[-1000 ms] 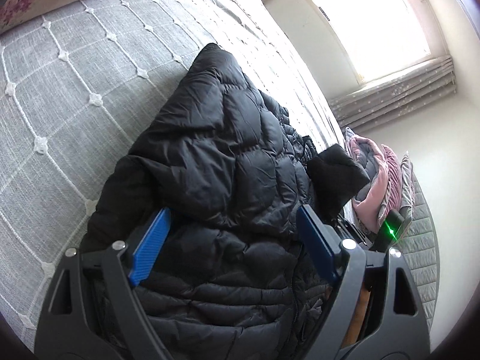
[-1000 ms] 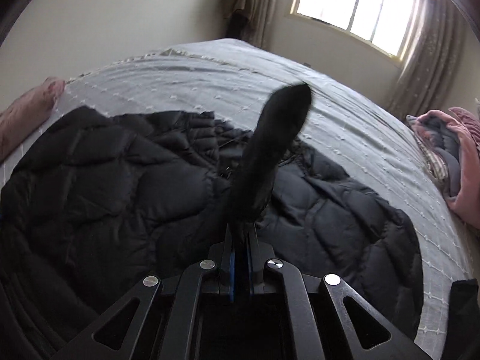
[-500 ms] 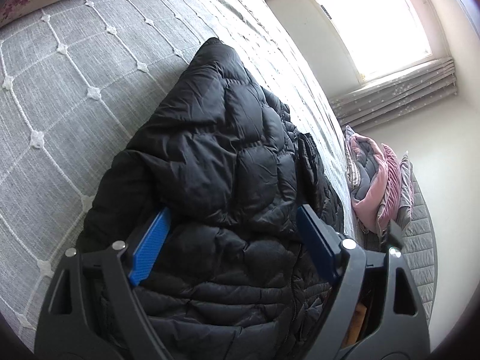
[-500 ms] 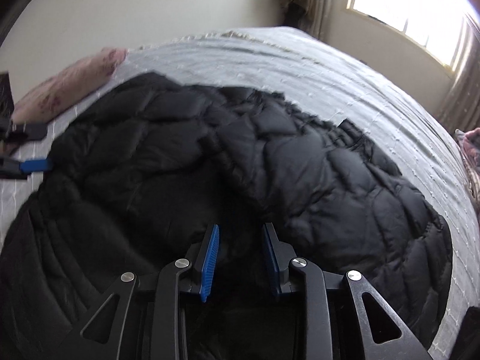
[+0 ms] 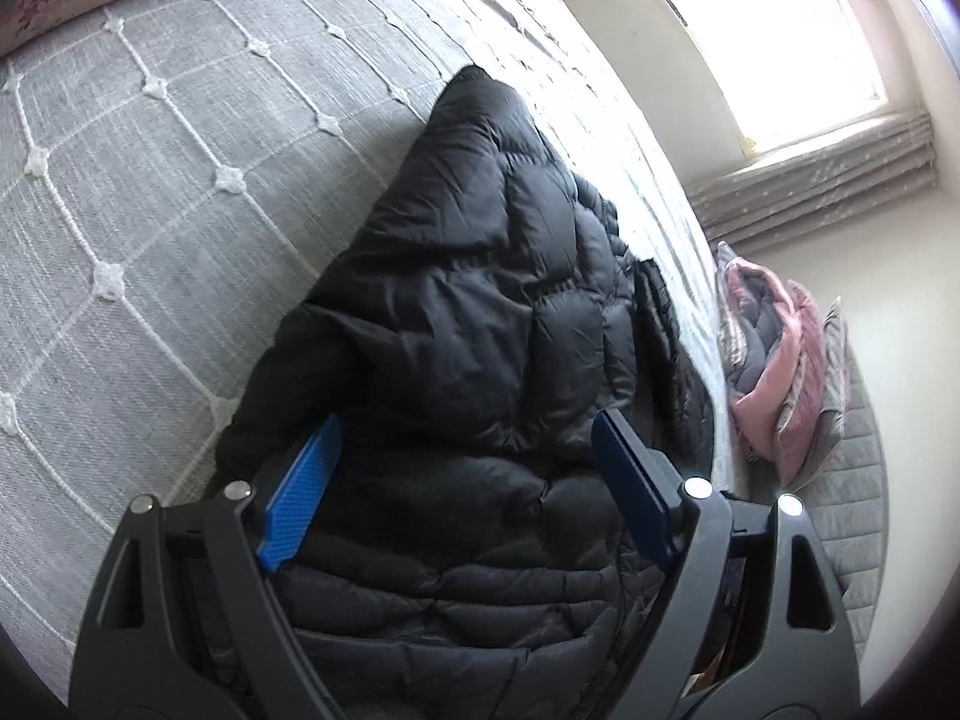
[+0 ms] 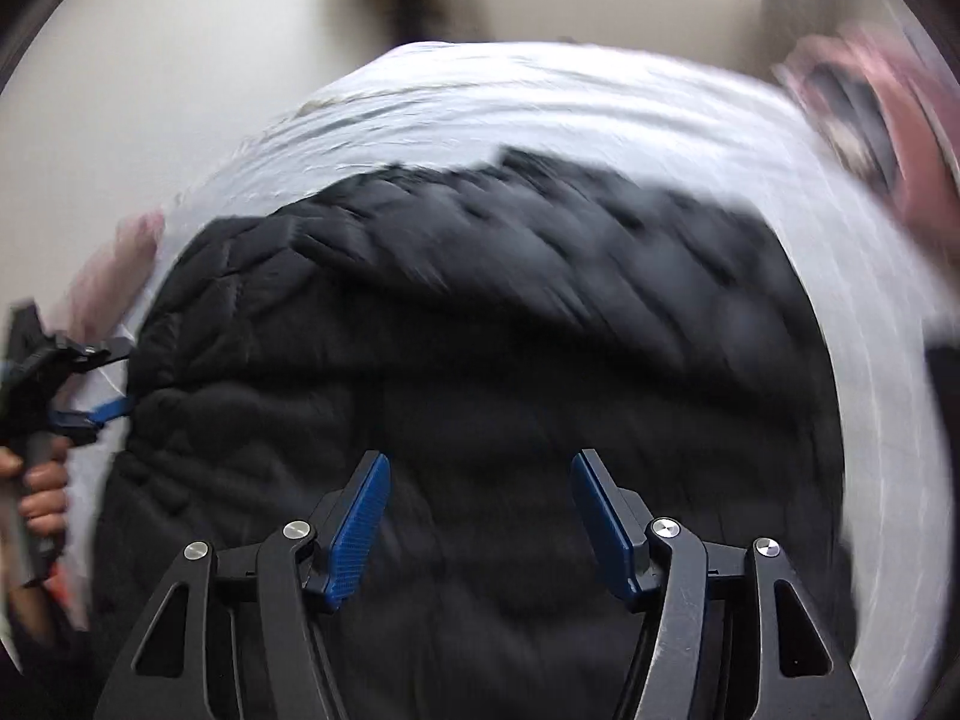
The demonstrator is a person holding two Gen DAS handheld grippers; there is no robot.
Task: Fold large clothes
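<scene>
Black quilted jacket (image 5: pixel 480 312) heaped on grey bedspread (image 5: pixel 150 192), directly ahead of and beneath both tongs. Left gripper (image 5: pixel 462 492) spread wide, gripping nothing. Right gripper (image 6: pixel 480 516) opening, nothing between pads. Sleeve apparently folded in; body folds likely remain.

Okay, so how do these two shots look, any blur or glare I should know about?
Left wrist view: sharp, but the window is blown out white, and fisheye bends the bedspread grid. Right wrist view: heavy motion blur smears the black puffer jacket and the pink bedding; only the right gripper, jaws opening with nothing pinched, reads crisp.
</scene>
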